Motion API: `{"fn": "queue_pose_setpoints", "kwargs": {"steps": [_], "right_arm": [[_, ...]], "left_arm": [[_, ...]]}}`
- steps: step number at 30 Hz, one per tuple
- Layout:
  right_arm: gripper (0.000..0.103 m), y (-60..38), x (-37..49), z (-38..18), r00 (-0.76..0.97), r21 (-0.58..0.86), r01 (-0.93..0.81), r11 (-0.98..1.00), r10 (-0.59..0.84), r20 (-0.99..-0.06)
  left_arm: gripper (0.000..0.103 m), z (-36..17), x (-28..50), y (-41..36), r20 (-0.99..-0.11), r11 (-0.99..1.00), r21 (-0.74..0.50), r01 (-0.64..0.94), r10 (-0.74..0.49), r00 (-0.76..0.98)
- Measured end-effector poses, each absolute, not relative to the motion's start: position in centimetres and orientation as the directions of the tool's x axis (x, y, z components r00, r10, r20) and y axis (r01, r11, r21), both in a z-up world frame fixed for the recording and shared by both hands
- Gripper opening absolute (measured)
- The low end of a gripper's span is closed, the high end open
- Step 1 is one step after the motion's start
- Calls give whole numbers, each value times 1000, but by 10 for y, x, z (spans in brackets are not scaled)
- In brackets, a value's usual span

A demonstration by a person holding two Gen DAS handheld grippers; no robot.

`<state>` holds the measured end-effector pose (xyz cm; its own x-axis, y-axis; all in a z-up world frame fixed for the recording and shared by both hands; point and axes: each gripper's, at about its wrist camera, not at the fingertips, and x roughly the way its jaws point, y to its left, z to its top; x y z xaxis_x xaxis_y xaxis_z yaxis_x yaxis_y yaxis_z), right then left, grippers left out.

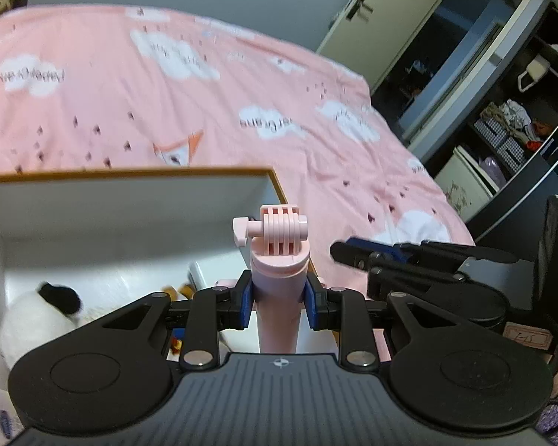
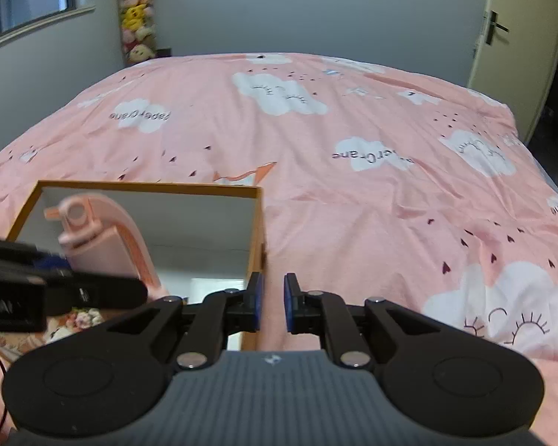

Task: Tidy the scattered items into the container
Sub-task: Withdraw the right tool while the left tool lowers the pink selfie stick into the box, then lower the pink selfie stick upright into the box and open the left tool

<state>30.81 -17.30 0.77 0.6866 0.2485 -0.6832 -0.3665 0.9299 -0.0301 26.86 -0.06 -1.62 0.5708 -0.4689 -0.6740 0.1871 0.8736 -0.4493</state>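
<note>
Pink bedspread [image 2: 353, 193] with white cloud prints fills mid-frame. Stacked plush toys [image 2: 135, 11] upper left against grey wall. Cream door [image 2: 517, 55] at right edge. Open wardrobe shelves [image 1: 509, 126] with clothes, right side.

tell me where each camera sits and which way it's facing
Left wrist: rides the left tongs, looking down into the box; its pads clamp a pink handle; the right tongs show at right.
Right wrist: rides the right tongs, slightly parted and empty, facing across the bedspread; the left tongs show at left.
Shared: box, pink handle, bedspread, door.
</note>
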Motion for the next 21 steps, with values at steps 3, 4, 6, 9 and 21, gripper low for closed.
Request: {"fn": "queue_pose_setpoints", "kwargs": {"steps": [3, 4, 6, 9, 21], "right_arm": [[20, -181, 310, 5, 698, -9, -343, 939, 249, -672], [20, -184, 310, 4, 699, 0, -338, 941, 250, -670], [20, -187, 311, 2, 701, 13, -329, 944, 253, -667], [20, -189, 311, -1, 699, 36, -324, 945, 264, -665], [20, -186, 318, -22, 678, 49, -303, 952, 251, -691]], "left_arm": [[31, -26, 276, -5, -693, 871, -456, 181, -476, 541], [31, -31, 279, -6, -699, 870, -462, 175, -478, 532], [31, -37, 284, -5, -700, 862, -481, 161, -489, 521], [31, -44, 293, -3, -694, 851, -506, 142, -499, 518], [33, -75, 327, -2, -718, 844, -535, 41, -480, 505]]}}
